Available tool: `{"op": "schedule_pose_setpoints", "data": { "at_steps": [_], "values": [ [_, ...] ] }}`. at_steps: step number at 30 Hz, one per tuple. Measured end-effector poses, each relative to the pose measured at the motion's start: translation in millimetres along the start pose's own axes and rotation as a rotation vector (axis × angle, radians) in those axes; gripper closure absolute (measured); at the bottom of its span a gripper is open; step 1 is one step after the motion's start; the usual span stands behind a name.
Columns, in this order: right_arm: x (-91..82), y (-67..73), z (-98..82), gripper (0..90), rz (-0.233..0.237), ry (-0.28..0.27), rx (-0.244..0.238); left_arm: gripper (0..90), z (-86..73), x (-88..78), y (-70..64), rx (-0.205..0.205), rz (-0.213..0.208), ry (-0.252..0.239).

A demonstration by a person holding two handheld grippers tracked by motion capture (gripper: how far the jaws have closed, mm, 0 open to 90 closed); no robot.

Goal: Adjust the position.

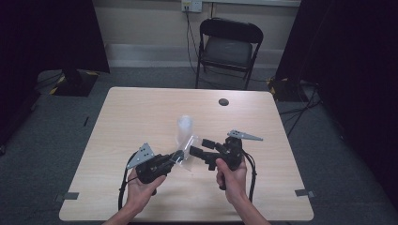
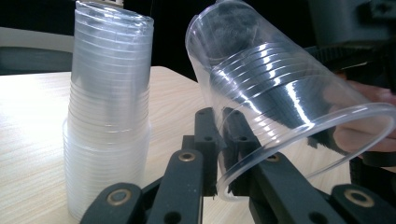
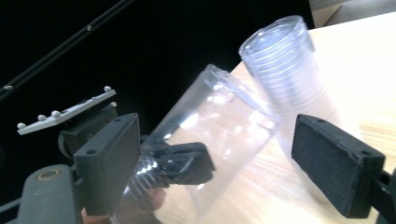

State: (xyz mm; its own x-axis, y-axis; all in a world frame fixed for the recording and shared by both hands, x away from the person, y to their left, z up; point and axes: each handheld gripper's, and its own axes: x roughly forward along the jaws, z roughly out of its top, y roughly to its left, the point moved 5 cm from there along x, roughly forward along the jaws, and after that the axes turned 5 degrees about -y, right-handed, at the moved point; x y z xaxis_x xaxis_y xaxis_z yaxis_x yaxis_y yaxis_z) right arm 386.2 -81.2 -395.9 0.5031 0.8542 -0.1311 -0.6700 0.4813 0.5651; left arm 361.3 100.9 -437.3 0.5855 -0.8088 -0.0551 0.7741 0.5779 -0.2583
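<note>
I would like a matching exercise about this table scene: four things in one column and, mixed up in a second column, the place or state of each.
Things:
1. single clear cup
2. stack of clear cups
3. right gripper
4. folding chair

Places or states:
A. stands upside down on the table
B. stands on the floor beyond the table's far edge
C. tilted, its rim pinched by the left gripper
D. fingers spread apart on either side of the tilted cup, not pressing it

Right pairs: 1-C, 2-A, 3-D, 4-B
</note>
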Motion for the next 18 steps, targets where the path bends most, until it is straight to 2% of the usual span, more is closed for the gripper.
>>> {"op": "schedule_pose_setpoints", "data": {
  "at_steps": [5,8,10,14,17,18],
  "values": [
    [-4.2,-3.7,1.1,15.5,-0.017,-0.003,-0.017,85.4,0.1,-3.3,2.3,-0.037,-0.011,0.057],
    [-7.0,-6.6,1.0,15.4,-0.063,0.001,-0.042,85.6,-0.5,-4.4,2.0,-0.056,-0.028,0.090],
    [-8.8,-8.3,1.1,15.4,-0.071,0.007,-0.051,85.7,-1.1,-4.8,1.2,-0.063,-0.029,0.112],
    [-12.8,-9.9,-0.2,14.7,-0.080,0.021,-0.094,85.9,-0.2,-5.5,1.6,-0.086,-0.032,0.151],
    [-18.2,-12.9,-1.7,13.8,-0.121,0.030,-0.132,85.9,0.6,-7.2,4.2,-0.093,-0.031,0.183],
    [-20.1,-14.2,-2.5,13.6,-0.122,0.035,-0.142,85.9,0.8,-7.8,5.0,-0.110,-0.043,0.193]
  ]
}}
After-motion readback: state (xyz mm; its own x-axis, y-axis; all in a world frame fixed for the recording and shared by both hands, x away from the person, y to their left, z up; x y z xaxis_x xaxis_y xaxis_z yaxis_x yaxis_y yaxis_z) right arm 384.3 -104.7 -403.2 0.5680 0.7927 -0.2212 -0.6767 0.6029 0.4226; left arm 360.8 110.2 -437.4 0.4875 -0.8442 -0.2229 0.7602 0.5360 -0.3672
